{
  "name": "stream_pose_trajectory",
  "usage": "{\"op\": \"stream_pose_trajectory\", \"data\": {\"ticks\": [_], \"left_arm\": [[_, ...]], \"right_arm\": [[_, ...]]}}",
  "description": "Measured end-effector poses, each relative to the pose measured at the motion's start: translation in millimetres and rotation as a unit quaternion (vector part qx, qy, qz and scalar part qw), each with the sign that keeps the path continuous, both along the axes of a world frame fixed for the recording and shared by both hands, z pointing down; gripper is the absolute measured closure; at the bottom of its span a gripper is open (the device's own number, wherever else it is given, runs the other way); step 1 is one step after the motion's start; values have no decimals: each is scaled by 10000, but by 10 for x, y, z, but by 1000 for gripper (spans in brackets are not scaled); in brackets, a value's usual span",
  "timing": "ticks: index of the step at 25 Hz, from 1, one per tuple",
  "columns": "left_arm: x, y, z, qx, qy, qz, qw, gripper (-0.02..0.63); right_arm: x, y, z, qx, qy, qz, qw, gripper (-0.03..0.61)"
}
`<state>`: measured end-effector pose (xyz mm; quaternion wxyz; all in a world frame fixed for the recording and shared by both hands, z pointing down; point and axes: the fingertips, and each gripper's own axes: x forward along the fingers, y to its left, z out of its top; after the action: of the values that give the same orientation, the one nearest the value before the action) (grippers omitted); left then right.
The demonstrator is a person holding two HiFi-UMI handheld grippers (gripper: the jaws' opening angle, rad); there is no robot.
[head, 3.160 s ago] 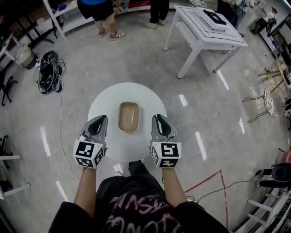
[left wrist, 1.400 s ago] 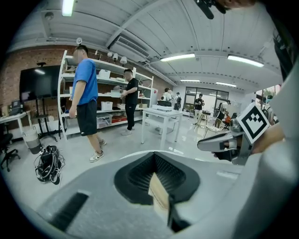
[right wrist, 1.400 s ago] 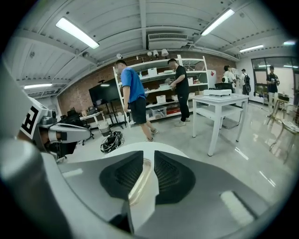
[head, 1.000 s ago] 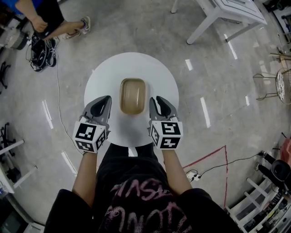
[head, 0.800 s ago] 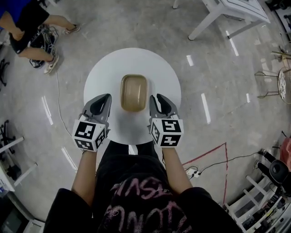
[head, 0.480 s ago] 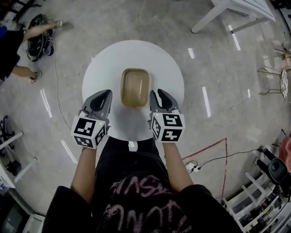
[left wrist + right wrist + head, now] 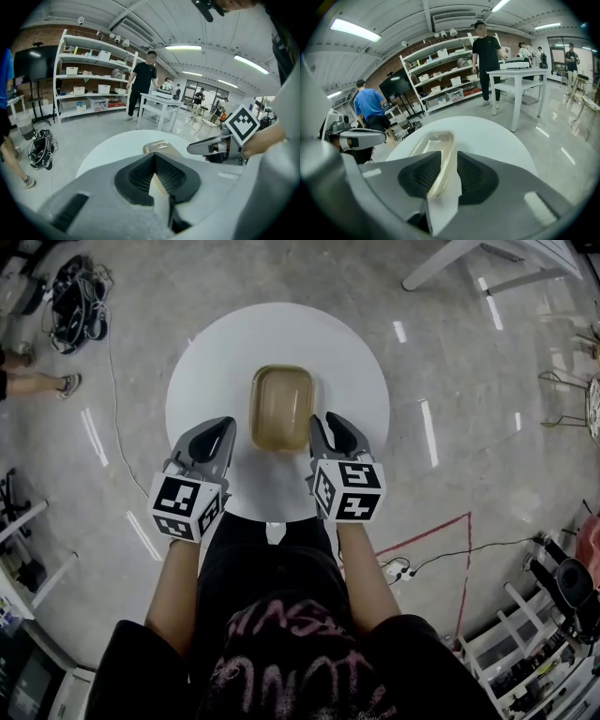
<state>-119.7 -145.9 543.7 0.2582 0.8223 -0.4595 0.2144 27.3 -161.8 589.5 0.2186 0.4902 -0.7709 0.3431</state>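
Note:
A clear tan rectangular container (image 7: 281, 409) lies in the middle of a round white table (image 7: 211, 362). My left gripper (image 7: 221, 427) hovers over the table's near left part, a short gap from the container's left side, jaws shut and empty. My right gripper (image 7: 321, 424) is close against the container's right rim, jaws shut; whether it touches the rim I cannot tell. In the left gripper view the container (image 7: 157, 147) shows just past my left gripper (image 7: 157, 187), with the right gripper (image 7: 215, 147) beyond it. In the right gripper view the container (image 7: 433, 143) lies just beyond my right gripper (image 7: 440, 187).
A bundle of cables (image 7: 70, 277) lies on the floor at the far left, near a person's foot (image 7: 67, 383). A white table's legs (image 7: 450, 259) show at top right. Red floor tape (image 7: 441, 531) and a power strip (image 7: 398, 570) are near right. A person in black (image 7: 486, 65) stands by shelves.
Both grippers have tilted down, so the table and container now show in their views. The table sits higher in the head view. The person in blue has walked off to the left.

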Motion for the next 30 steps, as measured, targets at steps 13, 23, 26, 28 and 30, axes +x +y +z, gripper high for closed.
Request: {"op": "stream_pose_trajectory", "data": {"ticks": [13,23,26,28,30], "left_arm": [[13,50,232,-240,94,53,9997,614],[24,24,279,-308,191,72,9993,614],[28,30,290,-312,210,83,9993,614],[50,40,302,-325,218,82,9992,614],[73,41,307,-338,224,78,9991,614]], "right_arm": [[-76,-11,258,-333,-269,-59,9991,449],[-136,-35,273,-410,-634,-142,9970,448],[-176,-22,263,-390,-649,-256,9968,472],[-179,-16,258,-343,-624,-316,9970,494],[-160,-18,259,-352,-682,-272,9967,499]]}}
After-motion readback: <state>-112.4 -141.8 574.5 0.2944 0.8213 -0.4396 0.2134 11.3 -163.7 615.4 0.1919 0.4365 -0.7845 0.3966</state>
